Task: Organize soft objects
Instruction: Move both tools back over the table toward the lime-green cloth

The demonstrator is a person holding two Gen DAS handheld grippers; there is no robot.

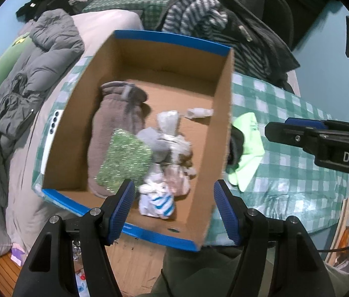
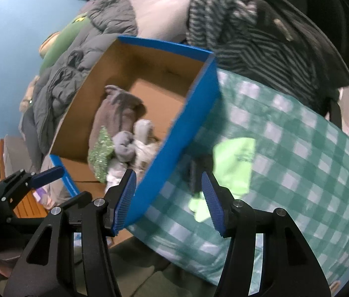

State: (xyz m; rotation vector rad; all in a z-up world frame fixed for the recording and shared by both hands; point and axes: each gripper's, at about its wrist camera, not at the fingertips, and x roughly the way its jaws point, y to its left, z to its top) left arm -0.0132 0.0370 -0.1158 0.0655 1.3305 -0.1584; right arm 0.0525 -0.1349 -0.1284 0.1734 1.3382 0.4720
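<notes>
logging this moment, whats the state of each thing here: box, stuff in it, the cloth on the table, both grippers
cardboard box: open, no lid, on the checked tablecloth
brown mitten: lying flat inside the box
green glittery piece: lying on the mitten
bundled socks: piled in the box
neon green cloth: outside the box, crumpled on the tablecloth
left gripper: open, empty, over the box
right gripper: open, empty, near the neon cloth

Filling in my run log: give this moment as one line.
left gripper: open, empty | right gripper: open, empty | box: holds soft items | neon-green cloth: on tablecloth outside
</notes>
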